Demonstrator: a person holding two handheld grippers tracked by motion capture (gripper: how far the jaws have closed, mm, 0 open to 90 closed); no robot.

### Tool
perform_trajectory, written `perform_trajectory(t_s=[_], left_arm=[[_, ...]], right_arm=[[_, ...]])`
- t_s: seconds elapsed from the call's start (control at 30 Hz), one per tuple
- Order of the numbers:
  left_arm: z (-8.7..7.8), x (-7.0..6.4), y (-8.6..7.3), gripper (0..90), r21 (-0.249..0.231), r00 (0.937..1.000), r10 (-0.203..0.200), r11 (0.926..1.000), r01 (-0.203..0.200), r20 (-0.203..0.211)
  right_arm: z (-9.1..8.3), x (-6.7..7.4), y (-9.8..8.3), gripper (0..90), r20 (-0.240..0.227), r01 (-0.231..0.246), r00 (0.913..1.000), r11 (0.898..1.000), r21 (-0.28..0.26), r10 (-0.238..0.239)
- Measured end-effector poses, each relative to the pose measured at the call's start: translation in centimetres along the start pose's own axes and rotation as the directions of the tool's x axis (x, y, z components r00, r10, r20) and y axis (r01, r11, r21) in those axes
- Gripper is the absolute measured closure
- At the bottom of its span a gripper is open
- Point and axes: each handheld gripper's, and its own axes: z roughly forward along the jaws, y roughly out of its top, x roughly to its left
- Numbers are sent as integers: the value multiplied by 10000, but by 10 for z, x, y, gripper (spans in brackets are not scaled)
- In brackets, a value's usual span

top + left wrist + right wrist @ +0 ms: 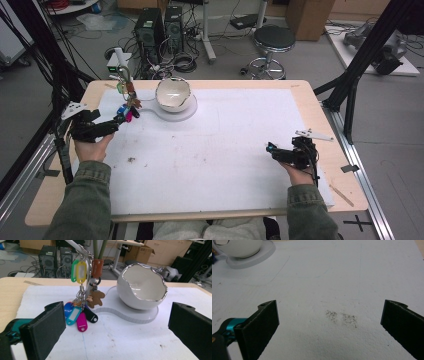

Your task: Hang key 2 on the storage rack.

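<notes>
While both claws gape empty, the egg-shaped bowl (142,288) stands beside the key tags (80,315).

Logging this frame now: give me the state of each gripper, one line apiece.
Left gripper: jaws open, holding nothing, aimed at the bunch of key tags beside the bowl.
Right gripper: jaws open, holding nothing, over the white mat.
</notes>
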Motion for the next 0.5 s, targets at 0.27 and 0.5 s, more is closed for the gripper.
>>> perform_trajectory(t_s=[0.27, 0.5], left_arm=[[-4, -1, -13, 16, 27, 9999, -27, 10000, 27, -115], [-9, -1, -24, 16, 182, 9985, 218, 9996, -209, -508]], right_arm=[[-2, 0, 0, 7, 103, 136, 9999, 9998, -128, -134], [-3, 0, -1, 7, 131, 190, 9997, 9997, -170, -188]])
